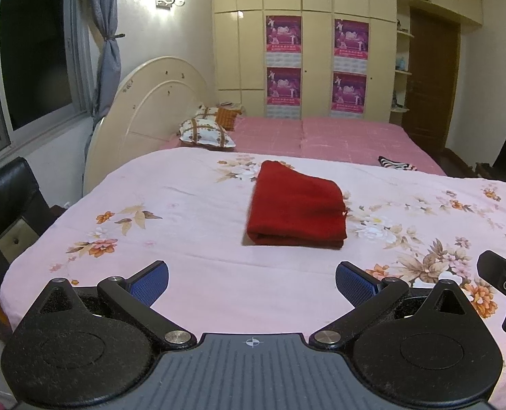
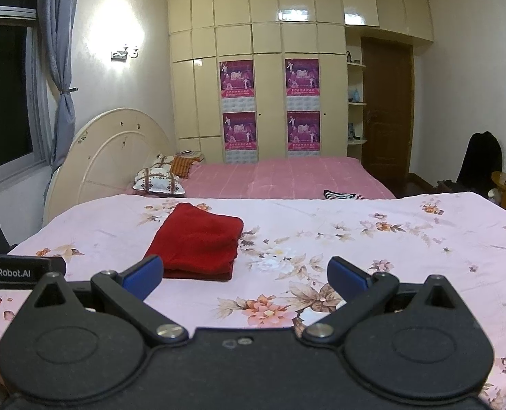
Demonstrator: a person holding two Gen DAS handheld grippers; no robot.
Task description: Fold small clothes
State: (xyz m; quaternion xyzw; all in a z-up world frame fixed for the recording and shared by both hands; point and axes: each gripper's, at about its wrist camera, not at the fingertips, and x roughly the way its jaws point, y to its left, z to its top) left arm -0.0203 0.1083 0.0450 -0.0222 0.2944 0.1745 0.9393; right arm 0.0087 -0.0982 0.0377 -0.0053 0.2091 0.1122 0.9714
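Observation:
A red cloth [image 1: 295, 205] lies folded into a thick rectangle on the pink floral sheet [image 1: 191, 218]. It also shows in the right wrist view [image 2: 198, 242]. My left gripper [image 1: 251, 282] is open and empty, held back from the cloth over the sheet's near part. My right gripper [image 2: 245, 275] is open and empty, with its left fingertip [image 2: 147, 271] just in front of the cloth's near left corner. Part of the right gripper shows at the right edge of the left wrist view [image 1: 502, 283].
Behind the floral surface is a bed with a pink cover [image 1: 321, 133], pillows [image 1: 206, 133] and a striped item [image 1: 396, 163]. A cream headboard [image 1: 143, 116] stands at left, a wardrobe [image 1: 304, 34] at the back, a black chair [image 1: 3, 198] at far left.

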